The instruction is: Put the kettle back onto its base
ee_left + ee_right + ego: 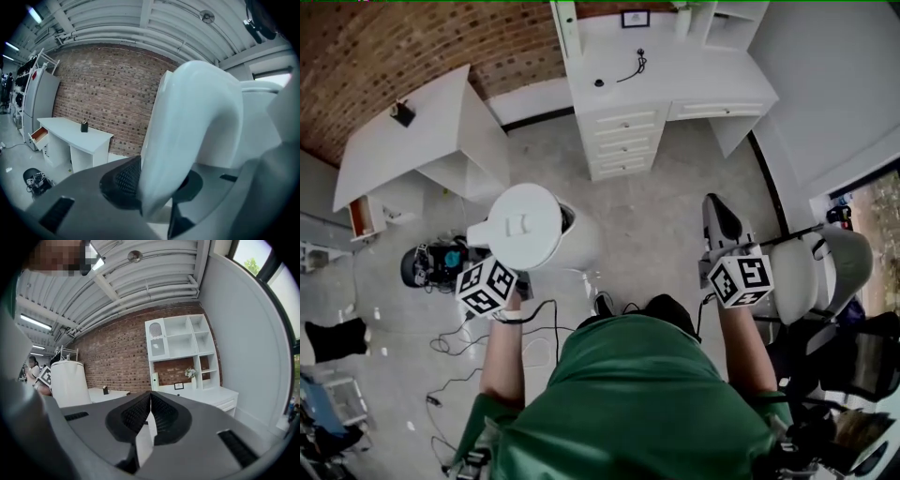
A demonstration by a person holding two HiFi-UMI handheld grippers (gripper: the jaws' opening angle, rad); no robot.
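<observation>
A white kettle [530, 228] hangs in the air over the floor, lid up. My left gripper [490, 240] is shut on its handle; in the left gripper view the curved white kettle handle [187, 140] is pinched between the dark pads [124, 180] of the left gripper [157, 187]. In the right gripper view the kettle [69, 383] shows at the left. My right gripper [722, 220] points forward beside it, and the right gripper [150, 413] is shut with nothing in it. A small dark round thing [599, 82] and a black cord [633, 66] lie on the white desk [694, 70] ahead; I cannot tell if this is the base.
The white desk has drawers [625, 141] and shelves behind it. A second white desk [422, 131] stands at the left by the brick wall. A chair [825, 272] is at my right. Cables [450, 347] and dark gear [431, 264] lie on the floor at the left.
</observation>
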